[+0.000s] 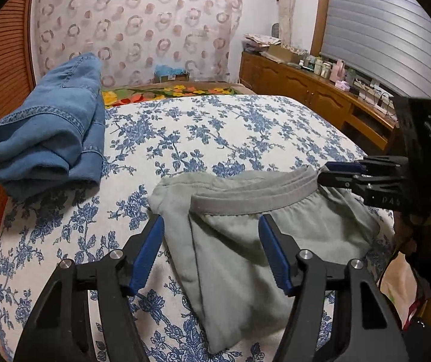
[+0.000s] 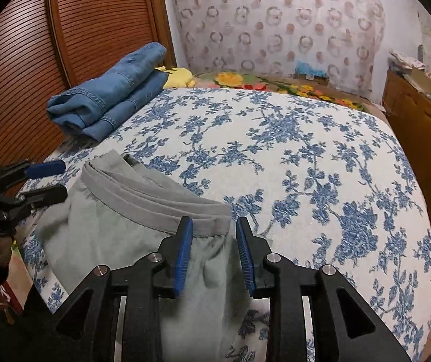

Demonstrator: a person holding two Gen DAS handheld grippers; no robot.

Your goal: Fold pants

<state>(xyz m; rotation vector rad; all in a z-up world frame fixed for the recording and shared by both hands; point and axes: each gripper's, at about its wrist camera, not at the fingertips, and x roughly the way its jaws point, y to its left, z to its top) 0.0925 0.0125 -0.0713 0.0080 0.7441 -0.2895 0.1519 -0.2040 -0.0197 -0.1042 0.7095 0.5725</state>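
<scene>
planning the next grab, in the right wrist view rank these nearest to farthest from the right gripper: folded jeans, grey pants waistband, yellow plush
From the right gripper:
1. grey pants waistband, right at the fingertips, running off to the left
2. folded jeans, far left on the bedspread beside the slatted door
3. yellow plush, just behind the jeans at the bed's far end

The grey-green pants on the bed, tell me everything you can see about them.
The grey-green pants are soft, thin, matte fabric with a darker grey elastic waistband. They lie folded and slightly wrinkled on the blue-floral bedspread, waistband away from the cameras. The left gripper stands open over the fabric, and the right gripper is open at the waistband's end, its pads not pressing on it. The folded jeans lie apart from them.
</scene>
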